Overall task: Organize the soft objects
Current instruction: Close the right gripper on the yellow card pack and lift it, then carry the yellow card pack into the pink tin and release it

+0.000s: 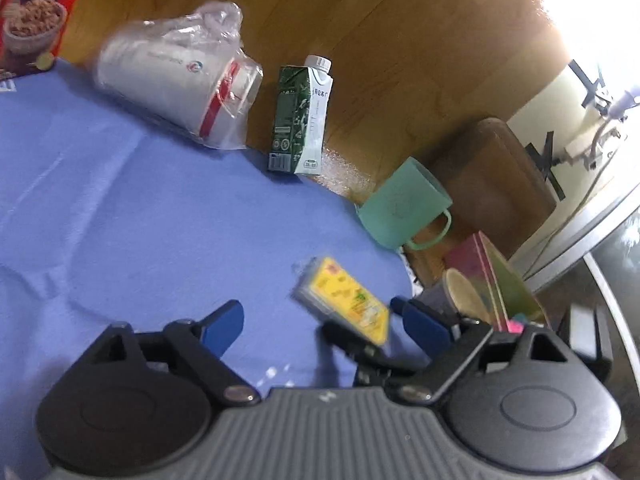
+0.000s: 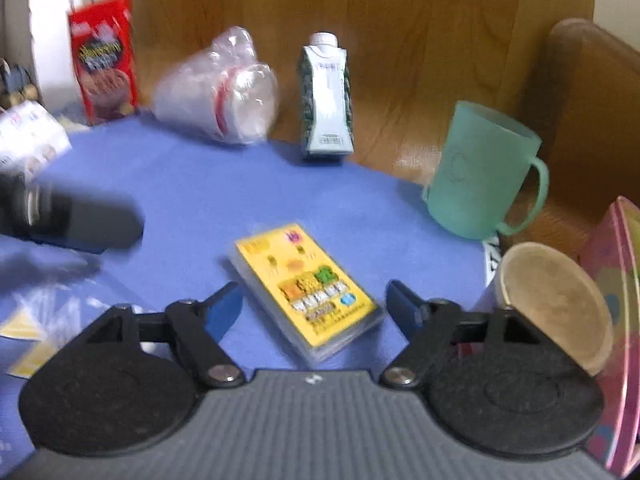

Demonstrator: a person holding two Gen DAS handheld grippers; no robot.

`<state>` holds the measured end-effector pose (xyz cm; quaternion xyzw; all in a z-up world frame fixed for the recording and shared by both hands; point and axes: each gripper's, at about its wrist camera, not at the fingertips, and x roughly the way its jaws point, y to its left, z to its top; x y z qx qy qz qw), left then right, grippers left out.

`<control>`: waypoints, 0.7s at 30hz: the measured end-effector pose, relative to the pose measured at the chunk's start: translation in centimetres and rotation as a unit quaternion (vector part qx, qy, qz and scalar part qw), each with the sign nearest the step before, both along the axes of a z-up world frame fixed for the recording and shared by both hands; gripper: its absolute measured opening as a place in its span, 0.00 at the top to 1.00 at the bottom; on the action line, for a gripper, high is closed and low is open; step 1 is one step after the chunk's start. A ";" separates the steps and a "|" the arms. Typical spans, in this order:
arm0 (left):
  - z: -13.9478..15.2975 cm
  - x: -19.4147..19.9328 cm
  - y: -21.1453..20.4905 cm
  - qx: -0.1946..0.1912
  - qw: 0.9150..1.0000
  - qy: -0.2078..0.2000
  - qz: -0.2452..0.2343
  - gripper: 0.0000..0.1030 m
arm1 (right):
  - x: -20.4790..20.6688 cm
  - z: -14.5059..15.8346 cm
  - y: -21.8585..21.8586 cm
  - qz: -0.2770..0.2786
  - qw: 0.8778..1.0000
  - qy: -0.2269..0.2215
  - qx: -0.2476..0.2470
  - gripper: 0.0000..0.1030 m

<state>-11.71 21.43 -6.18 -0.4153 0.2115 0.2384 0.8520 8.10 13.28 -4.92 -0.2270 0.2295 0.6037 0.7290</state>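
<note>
A yellow-labelled packet in clear wrap (image 2: 306,290) is seen lying flat on the blue cloth (image 2: 200,184) that covers the tabletop, just ahead of the right tool (image 2: 314,304). That tool is held with its blue-tipped jaws spread wide; the packet lies between them but is not pressed by either pad. In the left wrist view the same packet (image 1: 342,300) is shown towards the right-hand jaw of the left tool (image 1: 320,322), whose jaws are likewise parted and clasp nothing. A dark, blurred shape at the left edge of the right wrist view can be taken for the other tool, though this cannot be told for certain.

Along the far edge of the cloth a stack of white cups wrapped in a clear plastic bag (image 2: 218,92) is laid on its side, and a green-and-white drink carton with a white cap (image 2: 326,98) is stood upright beside it. A red food box (image 2: 104,58) is stood further left. A teal mug with a handle (image 2: 480,172) is placed at the right edge of the cloth, near a paper cup (image 2: 556,304) and a pink box (image 2: 616,280).
</note>
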 end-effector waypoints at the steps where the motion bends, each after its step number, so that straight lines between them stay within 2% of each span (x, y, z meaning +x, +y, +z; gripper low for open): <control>1: 0.0 0.4 0.0 0.003 1.000 0.005 -0.005 0.11 | 0.4 -0.1 -0.4 0.006 1.000 0.018 0.005 0.32; 3: -0.3 0.8 -0.3 0.004 1.000 0.011 -0.014 0.09 | 1.1 -0.1 -1.4 0.022 0.998 0.064 0.008 0.36; 6: -1.1 0.8 -0.6 -0.007 1.000 0.028 -0.010 0.14 | 0.1 -0.2 -2.8 0.029 0.997 0.074 0.018 0.37; 7: -1.5 0.4 -0.6 -0.012 0.999 0.032 -0.005 0.22 | -0.3 -0.1 -3.2 0.035 0.994 0.096 0.023 0.38; 8: -1.7 -0.1 -0.7 -0.014 1.000 0.026 0.000 0.36 | -0.7 0.0 -3.4 0.040 0.991 0.123 0.026 0.38; 9: -1.8 -0.8 -0.9 -0.018 1.000 0.022 0.001 0.45 | -1.1 0.0 -3.8 0.047 0.987 0.153 0.030 0.38; 10: -2.2 -1.6 -1.2 -0.025 0.999 0.021 0.003 0.64 | -1.6 0.0 -4.2 0.055 0.982 0.176 0.033 0.38; 11: -2.3 -2.4 -1.5 -0.032 0.999 0.017 0.006 0.69 | -2.2 0.0 -4.6 0.063 0.979 0.191 0.034 0.38; 14: -2.3 -4.9 -3.1 -0.048 0.999 -0.012 0.014 0.74 | -4.3 0.2 -6.1 0.074 0.976 0.201 0.045 0.38; 17: -0.5 -5.1 -5.2 -0.033 0.999 -0.018 0.002 0.75 | -5.6 0.5 -8.1 0.081 0.972 0.210 0.066 0.38; 21: 2.6 -1.2 -8.1 0.004 0.997 -0.041 -0.066 0.75 | -6.4 2.3 -12.3 0.052 0.980 0.147 0.124 0.38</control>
